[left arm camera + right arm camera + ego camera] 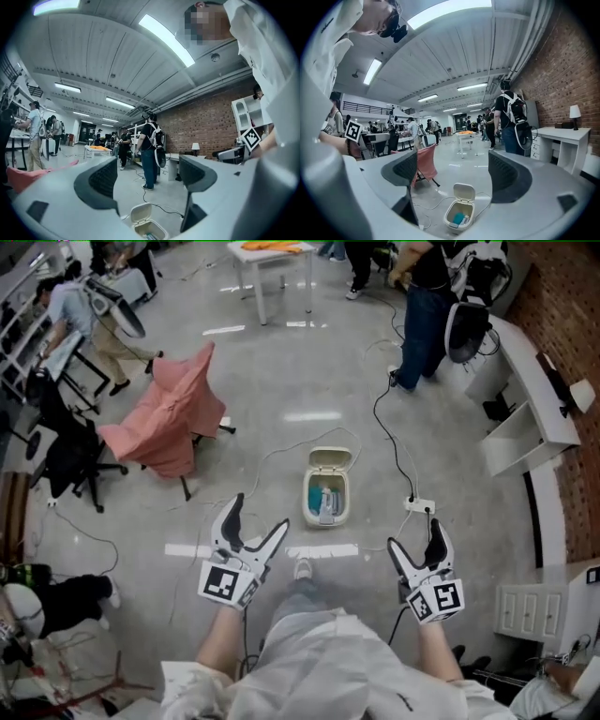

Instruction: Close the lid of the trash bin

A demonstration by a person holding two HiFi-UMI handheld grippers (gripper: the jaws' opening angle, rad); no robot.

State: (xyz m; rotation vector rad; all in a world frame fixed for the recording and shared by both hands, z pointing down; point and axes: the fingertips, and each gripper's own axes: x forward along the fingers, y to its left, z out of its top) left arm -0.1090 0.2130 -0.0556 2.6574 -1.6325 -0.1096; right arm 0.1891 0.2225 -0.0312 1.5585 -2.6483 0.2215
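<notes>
Trash bin (325, 495) stands on the floor ahead of my feet. Its lid (330, 459) is tipped up and back, and blue and white rubbish shows inside. My left gripper (258, 515) hangs near the bin's left side, fingers (104, 180) spread wide and empty. My right gripper (415, 538) hangs off the bin's right, fingers (510, 174) equally wide, holding nothing. Neither touches the bin. A chair (173, 413) draped in pink cloth stands beyond the bin's left.
</notes>
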